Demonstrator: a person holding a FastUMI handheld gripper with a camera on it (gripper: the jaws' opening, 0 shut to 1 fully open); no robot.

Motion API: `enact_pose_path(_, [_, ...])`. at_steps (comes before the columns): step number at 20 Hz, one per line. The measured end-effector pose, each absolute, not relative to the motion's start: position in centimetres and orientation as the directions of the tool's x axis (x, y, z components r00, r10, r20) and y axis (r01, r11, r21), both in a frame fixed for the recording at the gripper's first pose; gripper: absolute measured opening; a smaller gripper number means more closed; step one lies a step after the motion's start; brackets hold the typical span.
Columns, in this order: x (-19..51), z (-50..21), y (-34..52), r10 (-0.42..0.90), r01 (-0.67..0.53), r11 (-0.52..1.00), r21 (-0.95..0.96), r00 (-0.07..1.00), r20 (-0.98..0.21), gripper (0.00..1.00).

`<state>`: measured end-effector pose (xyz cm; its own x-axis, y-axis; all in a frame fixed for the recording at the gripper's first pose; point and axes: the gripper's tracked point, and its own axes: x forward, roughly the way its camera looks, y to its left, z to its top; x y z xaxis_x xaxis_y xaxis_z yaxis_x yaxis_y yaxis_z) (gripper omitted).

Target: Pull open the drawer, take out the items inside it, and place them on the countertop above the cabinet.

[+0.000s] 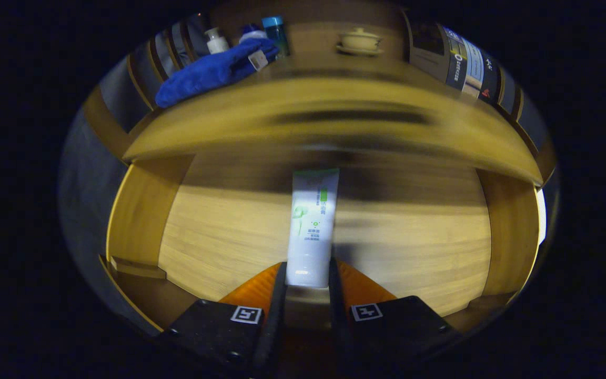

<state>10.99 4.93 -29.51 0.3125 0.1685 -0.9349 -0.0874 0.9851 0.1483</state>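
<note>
A white tube with green print stands out straight ahead from my gripper, whose two fingers press on the tube's cap end from both sides. The tube hangs over the wooden floor of the open drawer. Beyond the tube's far end is the drawer's front panel, and above that the countertop. The picture is smeared by motion.
On the countertop lie a blue cloth, a white pump bottle, a blue-capped bottle and a cream lidded cup on a saucer. The drawer's side walls rise left and right.
</note>
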Motion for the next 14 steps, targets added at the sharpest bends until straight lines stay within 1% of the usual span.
enact_pose_path(5, [14.0, -23.7, 6.8, 0.318, -0.181, 0.946, 0.268, 0.371, -0.872, 0.47])
enact_pose_path(9, [16.1, -20.5, 8.8, 0.399, -0.302, 0.907, 0.294, 0.39, -0.83, 0.47])
enact_pose_path(10, [12.7, -20.4, 7.9, 0.412, -0.316, 0.901, 0.299, 0.4, -0.819, 0.47])
enact_pose_path(11, [15.0, -20.0, 9.3, 0.432, -0.334, 0.891, 0.309, 0.408, -0.804, 0.47])
enact_pose_path(14, [14.9, -18.2, 11.0, 0.486, -0.383, 0.863, 0.33, 0.448, -0.75, 0.47])
